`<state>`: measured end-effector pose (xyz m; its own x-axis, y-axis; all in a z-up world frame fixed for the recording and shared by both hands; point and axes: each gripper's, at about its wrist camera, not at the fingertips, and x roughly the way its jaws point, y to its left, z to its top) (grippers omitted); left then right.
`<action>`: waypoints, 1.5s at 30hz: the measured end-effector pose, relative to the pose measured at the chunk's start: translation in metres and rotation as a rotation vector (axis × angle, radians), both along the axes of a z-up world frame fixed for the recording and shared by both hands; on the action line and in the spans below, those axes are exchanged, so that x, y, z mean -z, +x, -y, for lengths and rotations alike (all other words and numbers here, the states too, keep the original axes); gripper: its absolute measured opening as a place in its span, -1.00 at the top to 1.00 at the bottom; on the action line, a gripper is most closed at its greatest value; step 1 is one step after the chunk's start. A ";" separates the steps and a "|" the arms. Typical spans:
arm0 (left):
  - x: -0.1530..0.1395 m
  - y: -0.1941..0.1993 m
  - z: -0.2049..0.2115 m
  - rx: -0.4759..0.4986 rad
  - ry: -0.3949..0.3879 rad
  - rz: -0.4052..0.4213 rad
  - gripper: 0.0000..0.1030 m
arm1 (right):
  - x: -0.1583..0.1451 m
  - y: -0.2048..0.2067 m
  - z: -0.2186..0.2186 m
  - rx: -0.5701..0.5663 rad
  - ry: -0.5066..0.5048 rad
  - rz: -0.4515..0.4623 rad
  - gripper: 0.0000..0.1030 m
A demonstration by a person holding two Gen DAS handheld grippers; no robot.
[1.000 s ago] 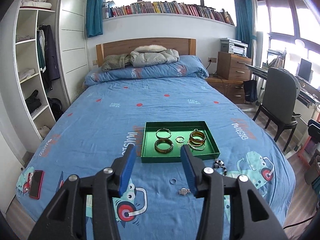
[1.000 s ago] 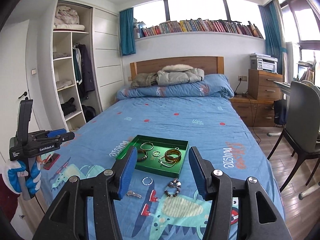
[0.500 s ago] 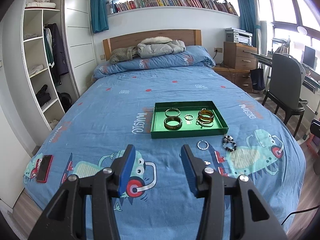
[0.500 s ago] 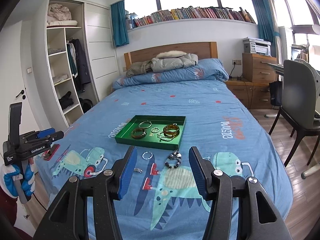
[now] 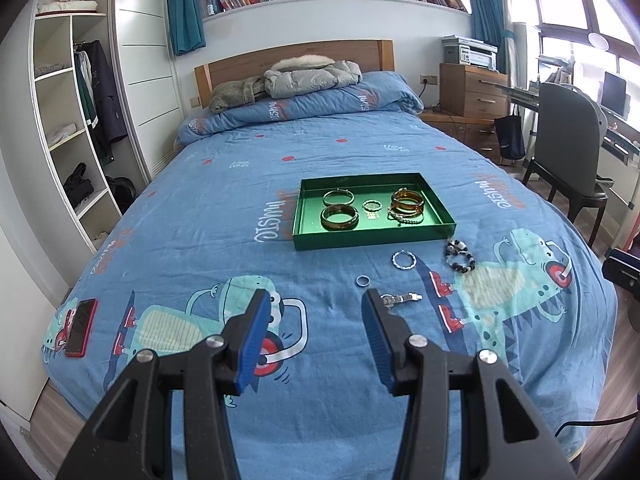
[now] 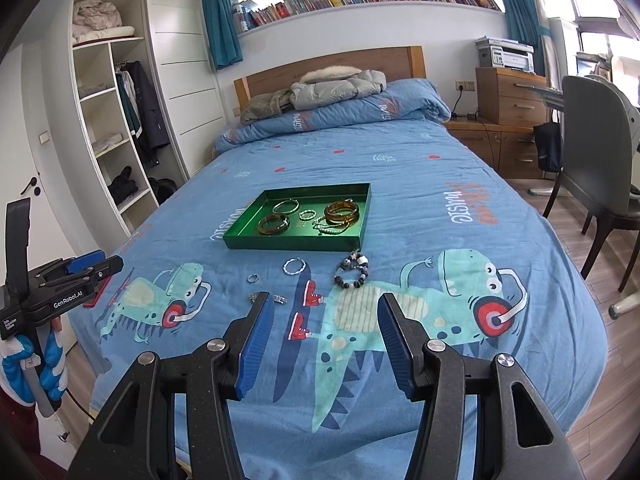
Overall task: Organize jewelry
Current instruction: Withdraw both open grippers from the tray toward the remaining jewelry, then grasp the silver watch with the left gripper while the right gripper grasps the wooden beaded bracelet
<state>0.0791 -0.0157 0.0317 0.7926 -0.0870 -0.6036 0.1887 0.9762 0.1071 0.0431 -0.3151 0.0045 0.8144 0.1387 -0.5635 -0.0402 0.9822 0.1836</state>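
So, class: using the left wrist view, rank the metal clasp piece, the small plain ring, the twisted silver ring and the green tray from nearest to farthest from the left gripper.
1. Metal clasp piece: on the bedspread, beside the gripper's right fingertip.
2. Small plain ring: just beyond it, left.
3. Twisted silver ring: further back, right.
4. Green tray: farthest from the left gripper, mid-bed.

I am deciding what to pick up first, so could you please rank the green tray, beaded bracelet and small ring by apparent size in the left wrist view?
1. green tray
2. beaded bracelet
3. small ring
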 end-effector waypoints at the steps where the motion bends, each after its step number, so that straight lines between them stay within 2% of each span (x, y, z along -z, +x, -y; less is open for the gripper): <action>1: 0.001 0.002 0.000 0.001 -0.002 -0.001 0.12 | 0.002 0.001 -0.001 0.002 0.004 -0.004 -0.04; 8: 0.008 0.012 0.000 0.000 -0.002 -0.019 0.12 | 0.011 0.008 -0.004 0.019 0.011 -0.015 -0.04; 20: 0.044 0.035 -0.005 0.005 -0.019 -0.100 0.12 | 0.034 0.027 0.002 0.041 0.033 -0.061 -0.10; 27: 0.062 0.045 -0.012 -0.046 -0.035 -0.114 0.12 | 0.048 0.035 0.010 0.047 0.064 -0.089 -0.12; 31: 0.076 0.053 -0.013 -0.044 -0.019 -0.154 0.12 | 0.059 0.042 0.012 0.053 0.064 -0.110 -0.12; 39: 0.100 0.066 -0.003 0.026 -0.035 -0.218 0.12 | 0.085 0.060 0.018 0.057 0.092 -0.157 -0.12; 45: 0.114 0.075 0.021 0.158 -0.053 -0.245 0.12 | 0.101 0.080 0.022 0.053 0.094 -0.189 -0.12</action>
